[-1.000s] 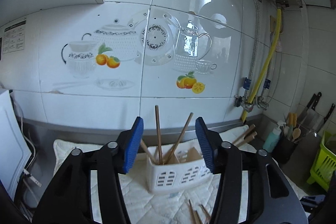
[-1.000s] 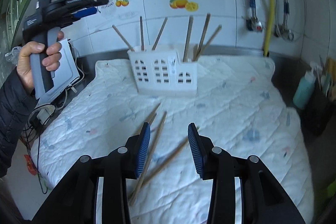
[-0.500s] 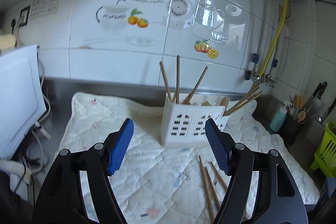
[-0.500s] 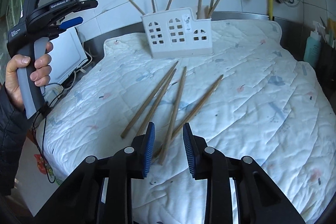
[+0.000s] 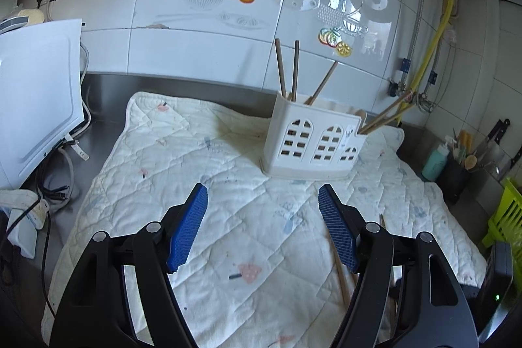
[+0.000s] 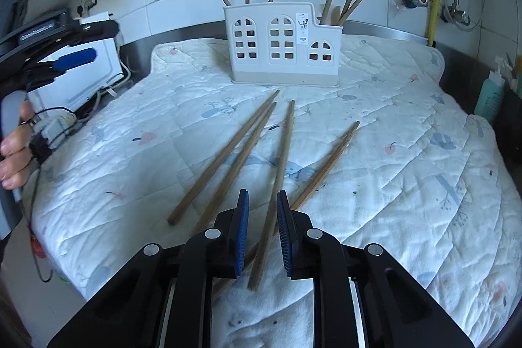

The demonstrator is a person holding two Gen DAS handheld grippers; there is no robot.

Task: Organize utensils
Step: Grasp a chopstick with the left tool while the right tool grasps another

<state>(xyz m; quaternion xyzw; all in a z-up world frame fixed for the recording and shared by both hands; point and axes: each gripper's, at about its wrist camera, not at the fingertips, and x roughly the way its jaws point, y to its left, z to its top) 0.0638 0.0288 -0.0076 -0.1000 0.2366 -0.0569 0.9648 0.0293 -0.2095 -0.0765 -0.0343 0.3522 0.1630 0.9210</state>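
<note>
1. A white quilted cloth (image 6: pixel 375 191) covers a steel kitchen surface (image 5: pixel 107 126) against a tiled wall.
2. A white plastic utensil holder (image 6: pixel 282 44) with window-shaped cutouts stands upright near the back of the cloth. Three wooden chopsticks lean in its left compartment and three in its right.
3. Four loose chopsticks (image 6: pixel 228 152) lie flat on the cloth in front of the holder, fanned out and pointing roughly toward it.
4. The right gripper (image 6: pixel 262 214) sits low over the cloth. Its blue-padded jaws have just been closing and now stand narrowly apart, with one loose chopstick (image 6: pixel 277 185) lying between them; a small gap shows on each side, so the pads are not yet pressing it.
5. The left gripper (image 5: pixel 262 227) is held over a bare part of the cloth with its jaws wide apart and nothing between them.
6. A hand (image 6: pixel 14 152) holds the left gripper's handle at the left edge of the right wrist view.
</note>
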